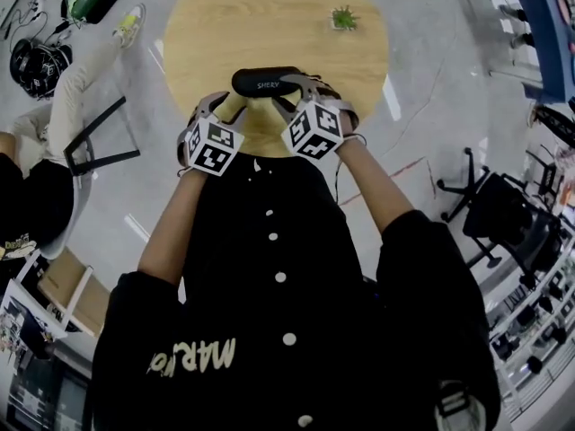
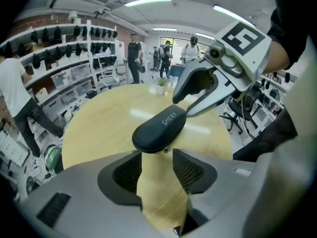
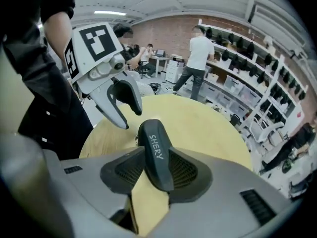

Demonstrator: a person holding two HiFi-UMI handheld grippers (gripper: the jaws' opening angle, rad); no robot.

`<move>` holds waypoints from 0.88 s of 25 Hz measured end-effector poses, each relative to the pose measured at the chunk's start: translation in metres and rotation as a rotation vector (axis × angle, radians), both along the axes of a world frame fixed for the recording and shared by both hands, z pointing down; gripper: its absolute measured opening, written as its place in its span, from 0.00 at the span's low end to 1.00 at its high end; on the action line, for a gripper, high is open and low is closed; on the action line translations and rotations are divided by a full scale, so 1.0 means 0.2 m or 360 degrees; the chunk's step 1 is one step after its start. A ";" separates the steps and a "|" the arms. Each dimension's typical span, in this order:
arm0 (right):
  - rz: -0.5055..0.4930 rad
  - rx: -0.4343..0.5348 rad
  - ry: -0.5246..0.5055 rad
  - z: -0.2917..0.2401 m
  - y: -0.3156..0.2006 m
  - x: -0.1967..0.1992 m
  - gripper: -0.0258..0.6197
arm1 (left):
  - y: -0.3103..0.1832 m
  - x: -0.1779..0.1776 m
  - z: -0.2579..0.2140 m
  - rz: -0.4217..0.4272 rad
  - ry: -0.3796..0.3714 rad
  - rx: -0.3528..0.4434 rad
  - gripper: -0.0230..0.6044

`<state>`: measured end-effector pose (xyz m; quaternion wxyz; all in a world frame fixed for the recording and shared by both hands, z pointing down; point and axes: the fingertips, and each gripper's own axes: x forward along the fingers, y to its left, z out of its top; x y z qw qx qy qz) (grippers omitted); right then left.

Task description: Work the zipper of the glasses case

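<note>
A black zip glasses case (image 1: pixel 265 81) marked SHERY is over the near edge of the round wooden table (image 1: pixel 269 16). My right gripper (image 1: pixel 292 92) is open around the case's right end. In the right gripper view the case (image 3: pixel 154 152) fills the gap between the pads, and no squeeze shows. My left gripper (image 1: pixel 229 106) is open just short of the case's left end. In the left gripper view the case (image 2: pixel 158 125) is just beyond the tips, and its small zipper pull (image 2: pixel 166 151) hangs at the near end. The right gripper (image 2: pixel 184 105) shows at the far end.
A small potted plant (image 1: pixel 343 17) stands at the table's far right. A person sits at the left beside a black chair frame (image 1: pixel 94 142). An office chair (image 1: pixel 490 209) stands on the floor at the right. Shelves and several standing people fill the background.
</note>
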<state>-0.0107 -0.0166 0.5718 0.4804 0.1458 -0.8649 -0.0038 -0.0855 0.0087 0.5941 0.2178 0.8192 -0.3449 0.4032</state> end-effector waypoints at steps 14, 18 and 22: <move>-0.0433 -0.0190 0.0228 0.13 -0.02 -0.16 0.28 | 0.05 0.05 0.15 -0.0422 0.0193 -0.0101 0.34; -0.0473 -0.0285 0.0240 0.15 -0.01 -0.16 0.28 | 0.04 0.06 0.17 -0.0468 0.0211 -0.0105 0.34; -0.0522 -0.0366 0.0262 0.15 -0.03 -0.15 0.28 | 0.00 0.09 0.20 -0.0497 0.0197 -0.0119 0.33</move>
